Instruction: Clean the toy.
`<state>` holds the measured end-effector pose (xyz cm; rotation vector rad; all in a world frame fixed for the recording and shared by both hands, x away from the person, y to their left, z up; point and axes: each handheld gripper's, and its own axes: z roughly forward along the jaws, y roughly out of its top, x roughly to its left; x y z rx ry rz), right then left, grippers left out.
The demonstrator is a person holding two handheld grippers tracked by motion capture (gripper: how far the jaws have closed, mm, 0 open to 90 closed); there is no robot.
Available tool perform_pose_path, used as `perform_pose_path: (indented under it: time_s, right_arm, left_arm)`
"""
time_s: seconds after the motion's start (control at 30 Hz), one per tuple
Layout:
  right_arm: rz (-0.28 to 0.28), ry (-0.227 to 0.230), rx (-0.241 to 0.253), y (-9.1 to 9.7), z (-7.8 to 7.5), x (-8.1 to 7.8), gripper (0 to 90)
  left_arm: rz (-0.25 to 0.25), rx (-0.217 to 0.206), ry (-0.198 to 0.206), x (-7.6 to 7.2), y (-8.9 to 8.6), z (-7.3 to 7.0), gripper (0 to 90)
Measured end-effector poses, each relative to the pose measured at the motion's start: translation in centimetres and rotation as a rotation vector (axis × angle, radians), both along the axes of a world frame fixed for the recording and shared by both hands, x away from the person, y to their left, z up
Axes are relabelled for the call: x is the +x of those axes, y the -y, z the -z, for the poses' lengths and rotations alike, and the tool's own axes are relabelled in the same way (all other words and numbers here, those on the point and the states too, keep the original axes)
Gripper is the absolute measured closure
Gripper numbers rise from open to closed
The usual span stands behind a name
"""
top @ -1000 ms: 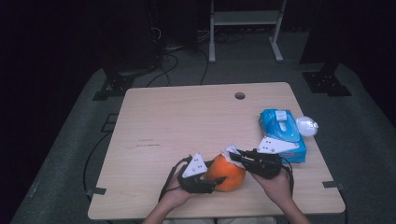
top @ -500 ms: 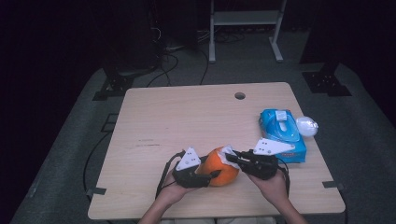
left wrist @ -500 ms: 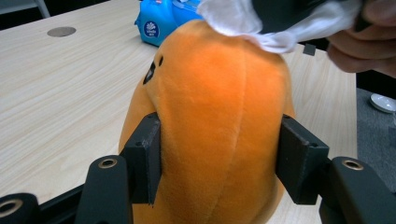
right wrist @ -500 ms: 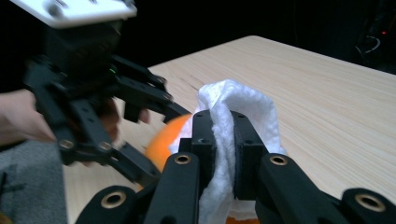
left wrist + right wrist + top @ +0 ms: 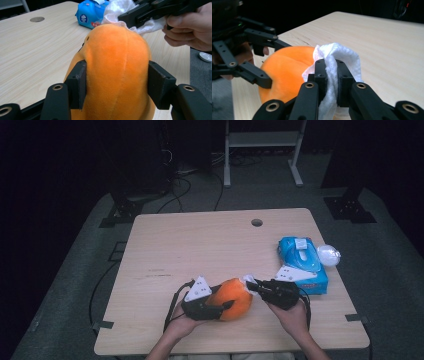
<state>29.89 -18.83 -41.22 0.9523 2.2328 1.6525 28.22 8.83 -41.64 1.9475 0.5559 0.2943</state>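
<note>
An orange plush toy [image 5: 231,298] is being held just above the near edge of the wooden table [image 5: 200,245], squeezed between the pads of the left gripper [image 5: 117,86]. A white tissue [image 5: 337,60] is being pinched by the tightly closed right gripper [image 5: 332,75] and pressed against the toy's top. A blue tissue pack [image 5: 301,262] is lying near the table's right edge.
</note>
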Motion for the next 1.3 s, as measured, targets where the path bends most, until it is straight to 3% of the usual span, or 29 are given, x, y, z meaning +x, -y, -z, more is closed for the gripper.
perform_pose_path:
  time_s: [0.07,0.13,0.2,0.27,0.33,0.43,0.5,0.57,0.7,0.8,0.93,1.03,1.07,1.17,1.23,1.3]
  right_arm:
    - [-0.007,0.033,-0.010,-0.4,-0.7,-0.6,80.8]
    - [-0.057,0.061,0.021,-1.0,-1.6,-1.4,80.8]
    - [-0.072,0.084,-0.020,-1.8,-1.9,-1.8,80.8]
    - [-0.070,0.066,-0.023,-1.8,-1.1,-1.4,80.8]
    - [-0.046,0.051,-0.030,-1.2,-0.6,-0.8,80.8]
    - [-0.003,0.039,-0.031,-0.4,-0.3,-0.4,80.7]
    - [0.011,0.032,-0.032,-0.1,-0.2,-0.2,80.7]
    - [0.012,0.028,-0.024,0.0,-0.2,-0.2,80.6]
    - [-0.038,0.058,-0.008,-1.1,-1.2,-1.4,80.2]
    - [-0.063,0.099,-0.036,-2.0,-1.8,-2.0,80.2]
    - [-0.036,0.045,-0.036,-1.0,-0.4,-0.7,80.3]
    - [-0.003,0.007,-0.033,-0.3,0.6,0.1,80.3]
    - [0.002,0.010,-0.030,-0.2,0.5,0.1,80.3]
    - [-0.016,0.029,-0.023,-0.8,-0.3,-0.6,80.3]
    - [-0.070,0.050,-0.016,-1.8,-1.0,-1.4,80.3]
    - [-0.099,0.082,-0.055,-2.9,-1.3,-2.0,80.3]
  left_arm:
    - [-0.005,0.004,0.003,0.0,0.0,-0.1,40.6]
    - [-0.009,0.001,0.002,0.1,0.1,0.0,40.7]
    - [-0.003,0.008,0.007,0.0,0.2,0.1,39.2]
    - [-0.003,-0.001,0.000,0.1,0.1,0.2,33.9]
    - [-0.012,-0.040,-0.006,0.3,0.1,0.3,28.7]
    - [-0.019,-0.035,-0.027,0.6,0.0,0.6,20.0]
    - [-0.018,-0.030,-0.041,0.8,-0.1,1.1,19.8]
    - [-0.020,-0.025,-0.037,0.9,-0.1,1.3,25.3]
    - [-0.018,-0.007,-0.032,0.5,0.0,0.7,39.9]
    - [0.000,-0.006,-0.022,0.1,-0.1,-0.2,44.6]
    - [0.007,-0.018,-0.030,0.2,-0.1,-0.1,40.9]
    - [-0.005,-0.007,-0.051,0.6,0.0,0.1,26.2]
    - [-0.014,0.002,-0.061,0.8,0.0,0.3,21.9]
    - [-0.021,-0.020,-0.097,1.2,-0.2,1.4,22.4]
    - [-0.018,-0.023,-0.089,1.0,0.1,1.5,25.0]
    - [-0.005,0.000,-0.067,0.6,0.5,1.3,28.7]
